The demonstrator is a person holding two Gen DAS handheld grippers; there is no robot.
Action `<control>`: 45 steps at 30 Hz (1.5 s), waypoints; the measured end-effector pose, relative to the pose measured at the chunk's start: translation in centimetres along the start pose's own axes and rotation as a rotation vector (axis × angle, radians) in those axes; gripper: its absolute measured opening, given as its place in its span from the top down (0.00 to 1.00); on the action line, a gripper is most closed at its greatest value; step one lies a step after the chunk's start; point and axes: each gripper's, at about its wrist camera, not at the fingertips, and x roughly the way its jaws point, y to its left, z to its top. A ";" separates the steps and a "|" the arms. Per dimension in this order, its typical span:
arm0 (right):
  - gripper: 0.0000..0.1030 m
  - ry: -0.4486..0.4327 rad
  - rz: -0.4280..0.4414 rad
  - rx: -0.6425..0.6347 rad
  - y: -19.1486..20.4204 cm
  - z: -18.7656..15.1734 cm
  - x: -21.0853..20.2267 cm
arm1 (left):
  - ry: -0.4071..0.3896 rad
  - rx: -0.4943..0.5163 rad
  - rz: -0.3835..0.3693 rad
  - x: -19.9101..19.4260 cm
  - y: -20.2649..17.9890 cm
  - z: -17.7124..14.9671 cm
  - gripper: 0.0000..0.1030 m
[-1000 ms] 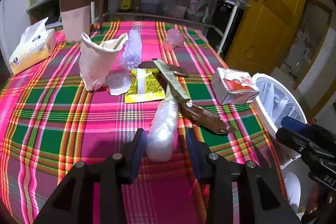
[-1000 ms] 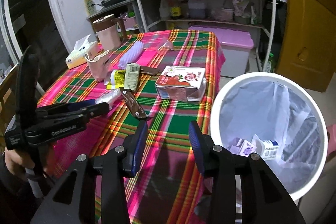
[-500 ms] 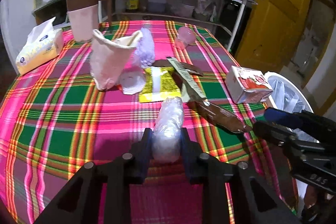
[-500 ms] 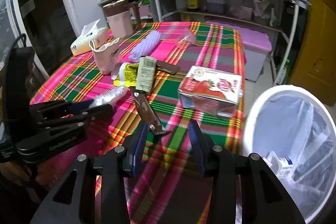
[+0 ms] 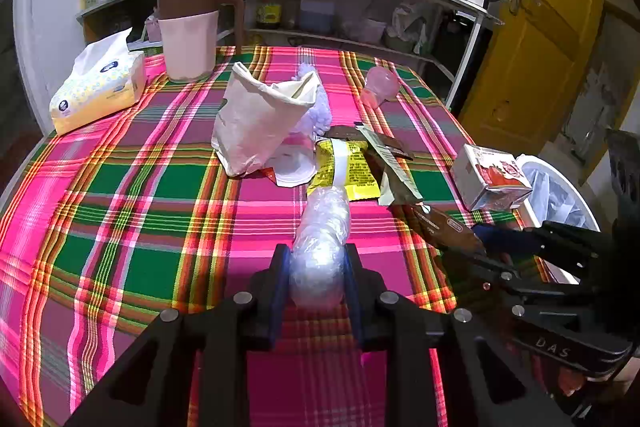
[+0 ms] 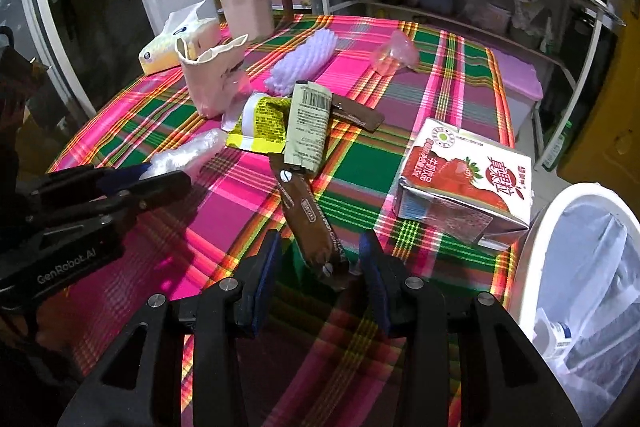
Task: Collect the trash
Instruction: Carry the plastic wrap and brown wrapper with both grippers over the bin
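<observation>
Trash lies on a plaid tablecloth [image 5: 132, 195]. My left gripper [image 5: 316, 259] is shut on the near end of a crumpled clear plastic wrap [image 5: 324, 223], which still rests on the cloth. From the right wrist view that gripper [image 6: 160, 175] shows at the left, with the clear plastic wrap [image 6: 192, 151] sticking out past its tips. My right gripper [image 6: 320, 251] straddles the near end of a long brown wrapper [image 6: 308, 211]. Its jaws are closing, with a gap still visible on both sides of the wrapper. A white bin [image 6: 532, 239] with a clear liner stands at the table's right edge.
A strawberry milk carton [image 6: 464, 179] lies near the bin. A yellow packet [image 6: 266, 119], a grey-green packet [image 6: 310, 119], a crumpled paper bag [image 6: 212, 79], purple foam netting [image 6: 304, 59] and a pink cup [image 6: 394, 57] sit mid-table. A tissue pack [image 5: 96, 87] and a jug [image 5: 188, 35] stand behind.
My left gripper's jaws closed onto the clear plastic wrap. My right gripper swung from over the bin to the table, came down around the brown wrapper, and its jaws narrowed.
</observation>
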 end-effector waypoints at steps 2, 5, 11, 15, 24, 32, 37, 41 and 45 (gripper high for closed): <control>0.78 0.000 0.000 -0.006 0.3 -0.1 -0.1 | -0.002 -0.001 0.000 -0.2 0.0 -0.1 0.74; 0.79 -0.013 0.001 -0.008 0.7 -0.4 -0.7 | -0.009 -0.001 0.000 -0.6 0.1 -0.2 0.74; 0.79 -0.042 0.000 0.010 0.9 -1.0 -2.4 | -0.028 0.004 -0.003 -1.7 -0.3 -0.2 0.74; 0.79 -0.062 -0.004 0.024 1.1 -1.7 -3.9 | -0.039 0.014 -0.010 -2.6 -0.8 -0.4 0.74; 0.79 -0.115 -0.018 0.061 1.1 -3.0 -7.0 | -0.066 0.035 -0.032 -4.8 -2.5 -0.8 0.74; 0.79 -0.149 -0.032 0.108 0.2 -4.4 -9.3 | -0.089 0.056 -0.087 -6.5 -4.2 -1.5 0.74; 0.79 -0.167 -0.047 0.135 -0.6 -5.2 -10.5 | -0.091 0.073 -0.122 -6.9 -5.5 -1.7 0.74; 0.79 -0.181 -0.063 0.163 -1.8 -5.8 -11.4 | -0.084 0.087 -0.153 -6.8 -6.7 -1.8 0.74; 0.79 -0.187 -0.082 0.200 -3.2 -6.7 -12.1 | -0.075 0.103 -0.185 -6.4 -8.1 -1.7 0.74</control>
